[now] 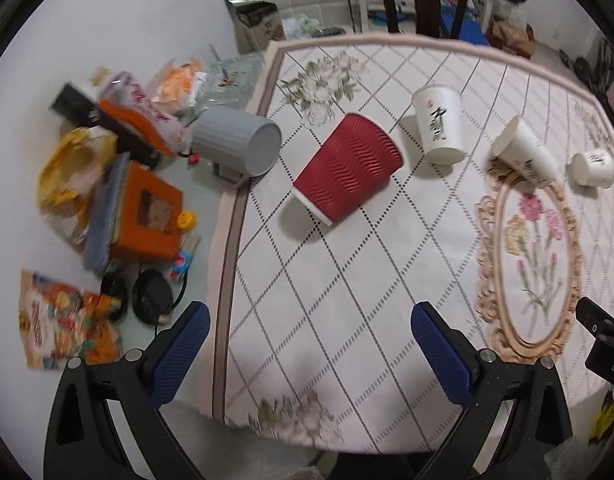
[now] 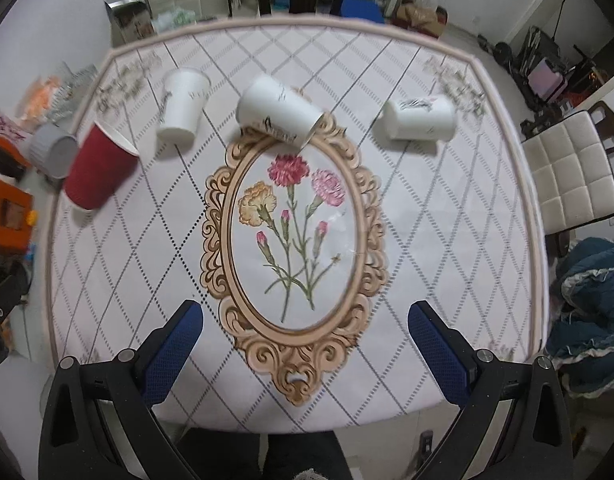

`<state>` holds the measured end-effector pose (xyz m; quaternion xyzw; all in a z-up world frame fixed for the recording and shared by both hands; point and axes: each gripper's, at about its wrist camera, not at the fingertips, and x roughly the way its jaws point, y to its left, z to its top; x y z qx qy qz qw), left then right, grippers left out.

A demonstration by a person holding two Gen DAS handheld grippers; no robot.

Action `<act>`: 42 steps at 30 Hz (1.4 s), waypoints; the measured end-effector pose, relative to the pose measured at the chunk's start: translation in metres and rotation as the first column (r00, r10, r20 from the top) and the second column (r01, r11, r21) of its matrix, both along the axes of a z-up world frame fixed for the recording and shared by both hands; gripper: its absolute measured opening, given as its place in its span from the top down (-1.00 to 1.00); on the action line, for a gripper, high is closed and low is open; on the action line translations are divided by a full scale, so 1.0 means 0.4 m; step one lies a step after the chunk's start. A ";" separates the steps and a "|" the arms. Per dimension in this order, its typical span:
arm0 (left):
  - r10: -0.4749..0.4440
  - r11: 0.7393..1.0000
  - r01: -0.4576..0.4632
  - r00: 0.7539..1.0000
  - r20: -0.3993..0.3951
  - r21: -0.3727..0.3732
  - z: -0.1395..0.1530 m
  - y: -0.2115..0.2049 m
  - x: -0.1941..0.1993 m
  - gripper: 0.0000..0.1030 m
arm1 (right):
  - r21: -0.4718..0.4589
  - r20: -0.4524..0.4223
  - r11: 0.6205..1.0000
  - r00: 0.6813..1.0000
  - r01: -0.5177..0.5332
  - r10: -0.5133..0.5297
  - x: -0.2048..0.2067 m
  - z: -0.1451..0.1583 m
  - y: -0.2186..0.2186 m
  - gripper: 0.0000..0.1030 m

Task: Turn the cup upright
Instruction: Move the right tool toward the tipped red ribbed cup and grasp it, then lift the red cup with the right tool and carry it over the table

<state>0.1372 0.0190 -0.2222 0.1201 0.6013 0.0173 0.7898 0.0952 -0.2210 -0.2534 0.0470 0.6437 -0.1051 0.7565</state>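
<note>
A red ribbed paper cup (image 1: 349, 168) lies on its side near the table's left edge; it also shows in the right wrist view (image 2: 99, 168). Three white paper cups lie on their sides behind it: one left (image 2: 183, 106), one middle (image 2: 279, 112) at the top of the oval flower print, one right (image 2: 421, 118). They also show in the left wrist view (image 1: 439, 124), (image 1: 523, 154), (image 1: 593, 168). My left gripper (image 1: 311, 336) is open and empty, well short of the red cup. My right gripper (image 2: 305, 334) is open and empty over the table's near part.
The tablecloth (image 2: 447, 240) has a diamond grid and an oval flower print. A grey bin (image 1: 239, 142) and cluttered bags and boxes (image 1: 139, 208) lie on the floor to the left. A white padded chair (image 2: 571, 172) stands at the right, dark chairs at the far side.
</note>
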 end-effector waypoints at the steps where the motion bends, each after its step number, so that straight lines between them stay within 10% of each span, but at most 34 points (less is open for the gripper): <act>1: -0.007 1.000 0.007 1.000 -0.008 0.001 -0.013 0.005 0.020 -0.99 | -0.003 -0.016 1.000 1.000 -0.002 0.002 0.019 -0.021 0.007 -1.00; 24: -0.431 0.893 0.446 0.888 -0.157 0.070 -0.260 -0.107 0.346 -0.49 | -0.050 -0.193 0.998 0.980 0.049 -0.058 0.283 -0.258 0.025 -1.00; 42: -0.370 0.929 0.370 0.925 -0.088 -0.010 -0.192 -0.076 0.328 -0.47 | -0.087 -0.185 0.995 0.980 0.052 -0.067 0.303 -0.221 0.040 -1.00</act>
